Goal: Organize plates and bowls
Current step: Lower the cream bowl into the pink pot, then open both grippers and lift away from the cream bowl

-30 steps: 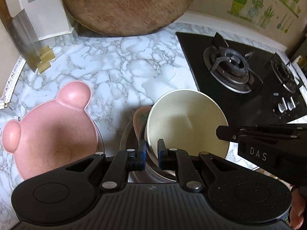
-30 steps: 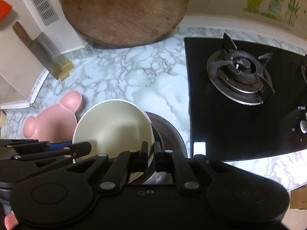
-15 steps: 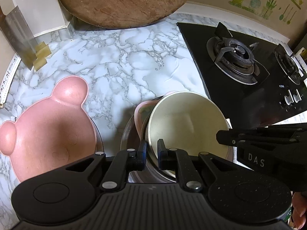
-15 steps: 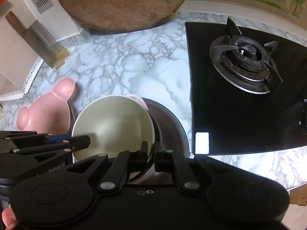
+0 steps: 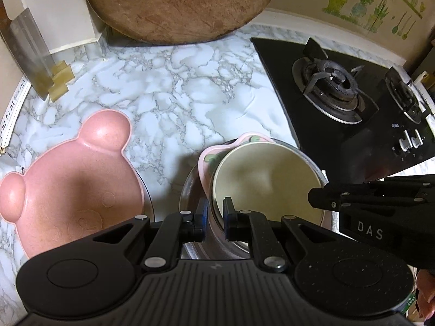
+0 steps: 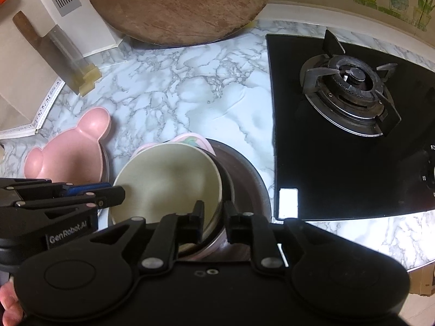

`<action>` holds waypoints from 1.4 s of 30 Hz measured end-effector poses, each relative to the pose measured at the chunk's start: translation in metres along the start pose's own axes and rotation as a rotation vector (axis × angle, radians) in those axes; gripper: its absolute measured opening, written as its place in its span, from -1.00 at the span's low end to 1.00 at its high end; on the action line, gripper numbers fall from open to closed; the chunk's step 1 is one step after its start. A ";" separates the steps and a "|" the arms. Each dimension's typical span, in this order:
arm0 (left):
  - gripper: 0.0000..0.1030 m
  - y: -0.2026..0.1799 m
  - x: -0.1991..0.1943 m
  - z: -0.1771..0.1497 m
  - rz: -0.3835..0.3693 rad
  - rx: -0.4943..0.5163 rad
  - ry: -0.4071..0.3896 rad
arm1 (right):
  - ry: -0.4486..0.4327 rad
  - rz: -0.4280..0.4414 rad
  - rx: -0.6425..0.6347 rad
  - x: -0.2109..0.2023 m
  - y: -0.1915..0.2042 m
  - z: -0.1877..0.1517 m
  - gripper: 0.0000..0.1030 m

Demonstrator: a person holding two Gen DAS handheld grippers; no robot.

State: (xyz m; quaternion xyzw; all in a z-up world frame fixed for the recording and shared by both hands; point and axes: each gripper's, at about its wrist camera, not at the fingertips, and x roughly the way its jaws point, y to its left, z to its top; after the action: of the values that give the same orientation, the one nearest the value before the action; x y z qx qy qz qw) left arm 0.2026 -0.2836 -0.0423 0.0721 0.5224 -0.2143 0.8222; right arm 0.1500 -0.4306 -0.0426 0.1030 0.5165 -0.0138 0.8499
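Right at the near edge I had both grippers on the same cream bowl [image 5: 265,183]. The left gripper [image 5: 215,210] had its fingers narrow, pinching the bowl's near-left rim, one pad inside and one outside. The right gripper [image 6: 213,213] straddled the near-right rim with a slightly wider gap, and it looked closed on the rim too, though I couldn't see real contact on the outer pad.

The bowl sat nested in a small pink dish with a green pattern [image 5: 209,160], and both were inside a steel pot [image 6: 244,179] on the marble counter [image 5: 174,97]. So my read was the stacking step was basically at the set-down point: bowl lowered into the pile, not yet let go.

Next move, I figured, called for opening both sets of fingers evenly so the bowl didn't tip, then lifting straight up clear of the rim.

Left of the pot was the pink bear-shaped plate [image 5: 70,190], apart from the stack, probably next to sort. Farther back: the black gas stove [image 6: 350,95] on the right, a knife in its holder [image 6: 54,46] far left, and a big round wooden board [image 5: 179,2] leaning on the wall.
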 end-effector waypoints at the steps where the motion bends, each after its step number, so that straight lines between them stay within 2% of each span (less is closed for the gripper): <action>1: -0.80 0.001 -0.003 -0.001 -0.004 0.000 -0.006 | -0.006 0.000 -0.004 -0.003 0.001 -0.001 -0.61; 10: -0.79 0.007 -0.036 -0.020 -0.019 0.014 -0.083 | -0.068 0.003 -0.021 -0.034 0.013 -0.017 -0.49; 13: -0.79 0.008 -0.045 -0.028 -0.045 0.015 -0.097 | -0.096 0.003 -0.029 -0.047 0.017 -0.023 -0.43; 22: -0.78 0.007 -0.071 -0.043 -0.032 -0.017 -0.169 | -0.169 0.029 -0.088 -0.069 0.020 -0.030 -0.08; 24: -0.74 0.005 -0.072 -0.044 -0.021 -0.025 -0.177 | -0.176 0.053 -0.110 -0.072 0.019 -0.031 0.09; 27: -0.44 0.002 -0.070 -0.047 -0.012 -0.046 -0.194 | -0.191 0.097 -0.161 -0.073 0.013 -0.030 0.34; 29: -0.09 0.000 -0.069 -0.049 0.002 -0.075 -0.210 | -0.191 0.124 -0.193 -0.073 0.009 -0.028 0.41; 31: 0.15 -0.004 -0.069 -0.052 0.013 -0.100 -0.240 | -0.189 0.145 -0.226 -0.073 0.004 -0.027 0.49; 36: 0.19 -0.011 -0.066 -0.059 0.033 -0.160 -0.274 | -0.195 0.185 -0.318 -0.074 -0.007 -0.023 0.79; 38: 0.40 -0.016 -0.064 -0.063 0.049 -0.171 -0.293 | -0.204 0.199 -0.352 -0.073 -0.012 -0.021 0.94; 42: 0.48 -0.021 -0.064 -0.076 0.092 -0.209 -0.345 | -0.207 0.236 -0.408 -0.066 -0.021 -0.017 0.99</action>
State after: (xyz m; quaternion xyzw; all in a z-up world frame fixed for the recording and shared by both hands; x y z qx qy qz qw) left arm 0.1075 -0.2586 -0.0170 -0.0279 0.3892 -0.1303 0.9114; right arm 0.1012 -0.4533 0.0046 -0.0131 0.4031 0.1797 0.8973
